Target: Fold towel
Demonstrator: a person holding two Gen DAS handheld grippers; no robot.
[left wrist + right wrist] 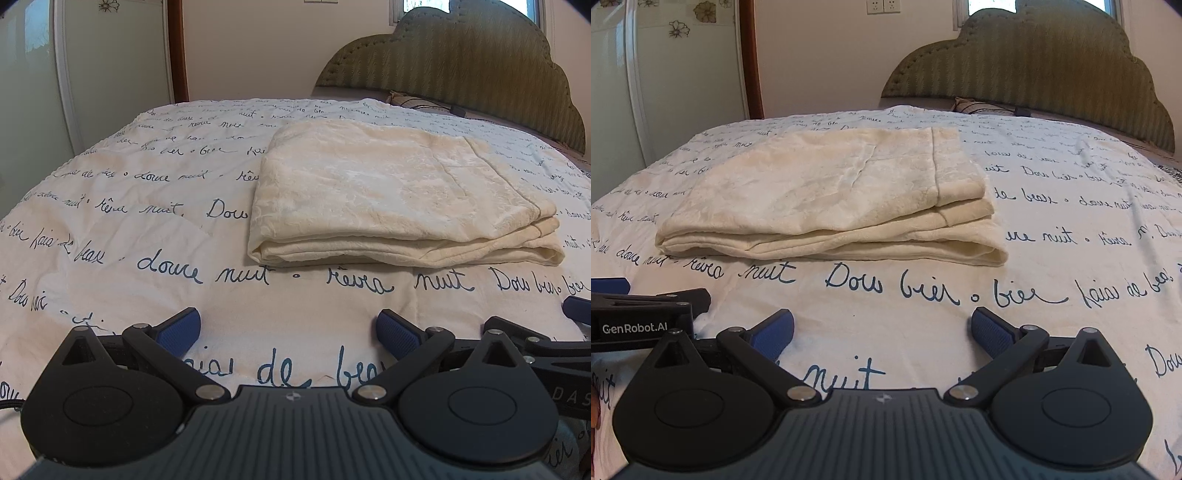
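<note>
White bedspread (pixel 110 236) is holding the folded towel (pixel 399 199), and both grippers, left (pixel 290 332) and right (pixel 882 332), are waiting wide open and empty; any more folding is going to need matched corners.

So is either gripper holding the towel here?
No, the left gripper and right gripper sit open above the bedspread, short of the towel.

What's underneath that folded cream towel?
The towel lies on a white bedspread printed with blue handwriting. The words directly beneath it are covered, so they can't be read. Both tongs sit open, apart from it.
</note>
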